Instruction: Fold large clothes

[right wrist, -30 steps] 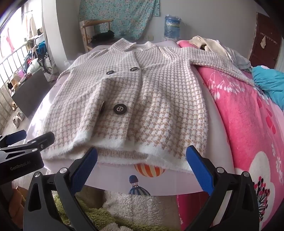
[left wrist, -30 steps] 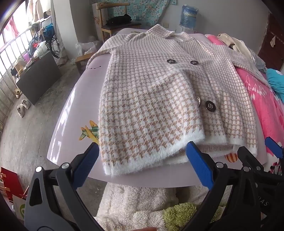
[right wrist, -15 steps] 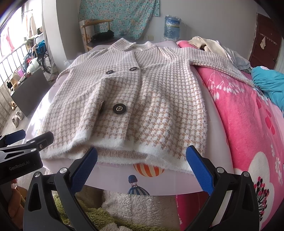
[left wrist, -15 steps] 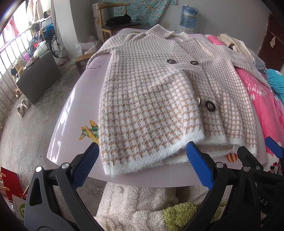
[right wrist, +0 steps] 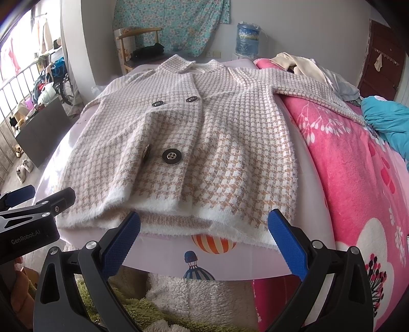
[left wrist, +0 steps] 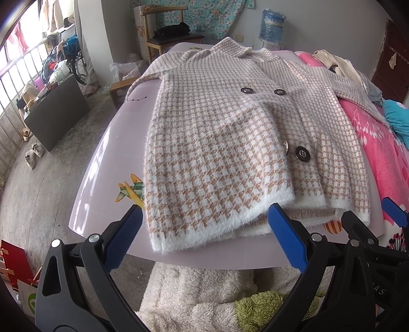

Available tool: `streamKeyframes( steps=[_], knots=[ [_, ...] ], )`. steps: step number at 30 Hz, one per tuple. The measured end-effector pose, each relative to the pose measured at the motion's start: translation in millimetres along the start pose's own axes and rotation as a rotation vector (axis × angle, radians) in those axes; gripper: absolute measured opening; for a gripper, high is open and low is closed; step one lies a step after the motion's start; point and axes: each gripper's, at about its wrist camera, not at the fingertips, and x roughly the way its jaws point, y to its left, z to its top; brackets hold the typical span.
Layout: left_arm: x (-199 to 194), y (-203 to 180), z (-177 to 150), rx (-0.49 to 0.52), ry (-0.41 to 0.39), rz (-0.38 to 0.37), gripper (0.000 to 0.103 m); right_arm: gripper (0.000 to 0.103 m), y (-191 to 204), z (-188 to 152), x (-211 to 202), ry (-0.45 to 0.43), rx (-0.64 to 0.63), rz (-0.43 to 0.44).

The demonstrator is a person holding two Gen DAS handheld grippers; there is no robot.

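A fuzzy houndstooth coat in beige and white, with several dark metal buttons, lies front up and spread flat on a pale pink table. Its white hem faces me, and one sleeve reaches right over a pink blanket. My left gripper hovers open just short of the hem's left part, nothing between its blue pads. My right gripper is open too, just before the hem's right part. The left gripper also shows at the left edge of the right wrist view.
A pink floral blanket covers the bed to the right, with a teal cloth and cream clothes on it. Fluffy white and green fabric lies below the table's near edge. A wooden chair and a water jug stand behind.
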Motion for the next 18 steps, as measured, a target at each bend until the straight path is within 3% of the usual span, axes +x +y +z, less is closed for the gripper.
streamKeyframes(
  steps=[18],
  knots=[
    [-3.8, 6.6, -0.5, -0.005, -0.001, -0.003, 0.095, 0.097, -2.5, -0.5, -2.5, -0.003, -0.005, -0.027]
  ],
)
